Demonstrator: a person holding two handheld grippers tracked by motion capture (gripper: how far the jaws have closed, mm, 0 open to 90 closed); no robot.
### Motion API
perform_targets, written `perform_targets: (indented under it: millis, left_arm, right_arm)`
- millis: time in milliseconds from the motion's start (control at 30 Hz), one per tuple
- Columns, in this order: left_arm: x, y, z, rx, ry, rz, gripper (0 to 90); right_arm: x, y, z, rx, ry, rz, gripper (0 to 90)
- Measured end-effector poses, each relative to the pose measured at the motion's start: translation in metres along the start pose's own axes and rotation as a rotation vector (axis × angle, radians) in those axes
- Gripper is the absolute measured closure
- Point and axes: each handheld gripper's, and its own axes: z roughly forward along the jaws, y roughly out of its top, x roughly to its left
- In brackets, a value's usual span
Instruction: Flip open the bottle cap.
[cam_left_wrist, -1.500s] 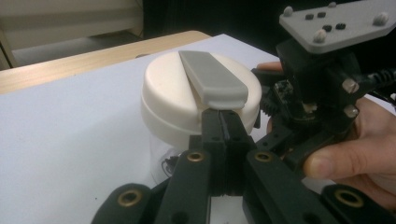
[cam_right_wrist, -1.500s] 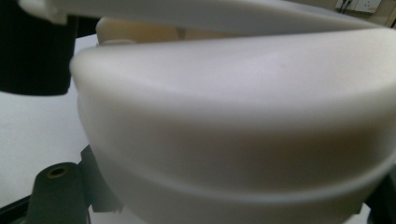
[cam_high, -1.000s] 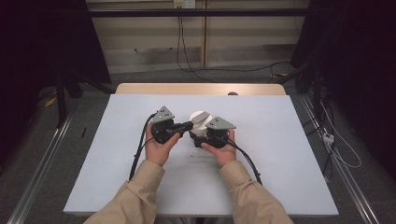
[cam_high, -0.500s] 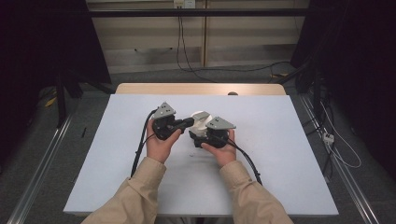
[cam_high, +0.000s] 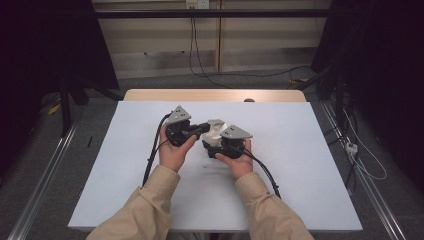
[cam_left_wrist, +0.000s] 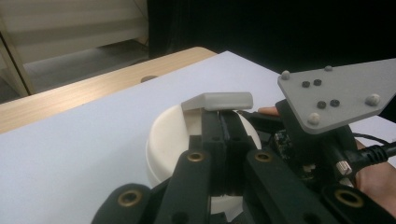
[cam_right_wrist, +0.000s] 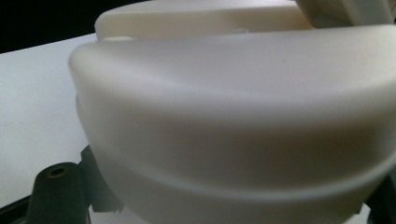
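High view: fixed overhead at the person's side, facing 12 o'clock and down across the table (cam_high: 300, 165). Left gripper view: low, close, along its jaws toward a white round container (cam_left_wrist: 168, 135). Right gripper view: pressed against probably that same container (cam_right_wrist: 233, 116).

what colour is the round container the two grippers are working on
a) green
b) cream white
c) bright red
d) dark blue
b: the round container looks cream white in the left gripper view, with a grey tab at its top, and sits on the white table between the left gripper and the right gripper.
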Motion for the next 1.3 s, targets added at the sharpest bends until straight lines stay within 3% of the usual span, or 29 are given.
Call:
perform_targets:
  millis: [1300]
  left_arm:
    - [0.001, 0.018, 0.013, 0.012, -0.005, 0.012, 90.0]
  right_arm:
    - [0.0, 0.0, 0.0, 0.003, 0.004, 0.004, 19.0]
